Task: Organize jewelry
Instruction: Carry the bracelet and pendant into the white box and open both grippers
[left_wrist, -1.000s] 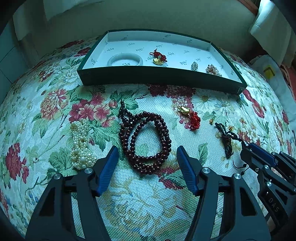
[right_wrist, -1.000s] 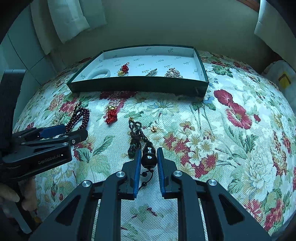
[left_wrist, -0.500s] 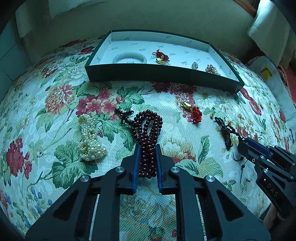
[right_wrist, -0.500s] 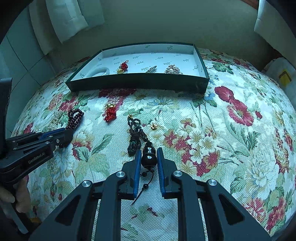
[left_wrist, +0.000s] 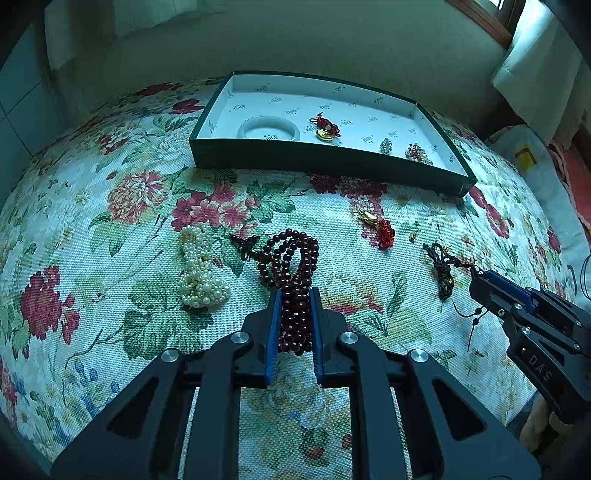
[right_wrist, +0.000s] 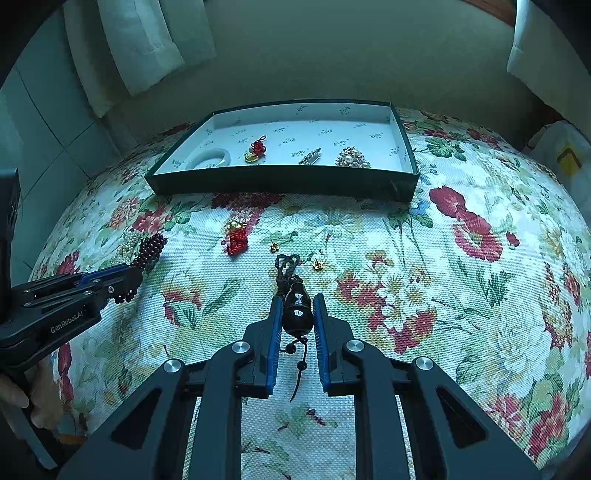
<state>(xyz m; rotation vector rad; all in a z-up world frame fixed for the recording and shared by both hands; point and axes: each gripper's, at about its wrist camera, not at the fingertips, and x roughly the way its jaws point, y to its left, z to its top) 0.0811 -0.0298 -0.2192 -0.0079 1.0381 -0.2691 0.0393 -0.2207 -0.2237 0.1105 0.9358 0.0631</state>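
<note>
The left claw (left_wrist: 293, 295) is clamped on the dark red bead necklace (left_wrist: 295, 258); the right claw (right_wrist: 298, 306) grips a black gourd pendant (right_wrist: 297, 308) above the floral desk (right_wrist: 443, 295).

**Around the Bed: Cloth, Wall and Window**

Underneath everything, a floral cover (left_wrist: 122, 206) in white weave, printed with red blooms and green leaves, spread over a domed surface. Behind it, a plain pale wall (right_wrist: 332, 55). At upper left, a white cloth (right_wrist: 140, 44) hanging in folds against grey tiles (right_wrist: 48, 136). At upper right, a white curtain (left_wrist: 535, 74) below a wooden window frame (left_wrist: 480, 18). Off the right edge of the cover, a pale bag (right_wrist: 565, 155) bearing a yellow label, partly cut off by the frame. Further right in the left wrist view, a reddish patch, too blurred to identify.
</note>
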